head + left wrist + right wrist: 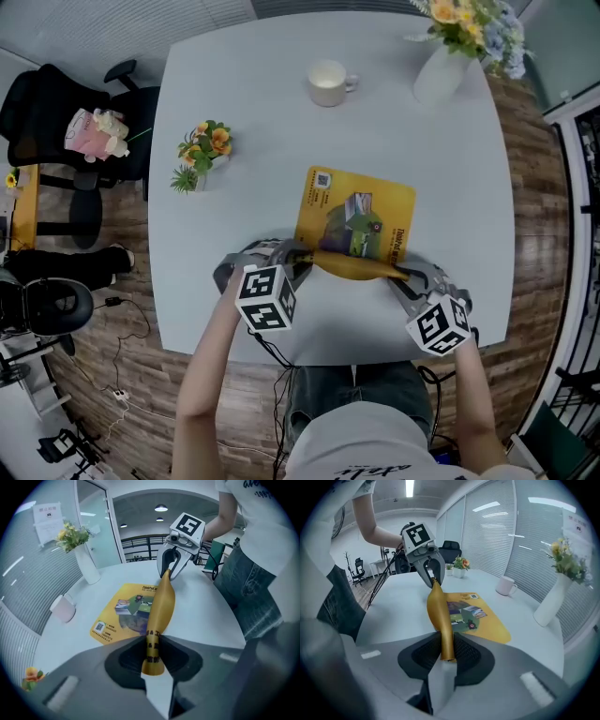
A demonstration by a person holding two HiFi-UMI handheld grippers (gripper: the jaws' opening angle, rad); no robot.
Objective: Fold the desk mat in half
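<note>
Grip comes first here: the left tongs point(152, 660) are pinched tight on one near corner of the yellow mat point(356, 220), and the right tongs point(446, 654) are pinched on the other near corner. The near edge hangs between the two tips as a raised, sagging roll. The far half lies flat on the table point(234, 112), ahead of both tips.

The step in hand looks like carrying that lifted edge over to the far edge. To do it well, both tongs should travel at the same height and pace, with enough pull between them that the sag does not drag across the printed face. The path should arc up and forward, not push low, because nothing pins the flat half and a low push would likely slide it away from the tips. The mat looks thin and limp, so it will probably drape rather than crease by itself.

Each held corner should come down on the far corner straight ahead of it, and the edges should be lined up before either pair lets go.

The cup point(328, 84) stands beyond the far edge, ahead of the tips and apart from the mat. The vase point(441, 70) stands further ahead of the right tongs. Both seem out of the way.
</note>
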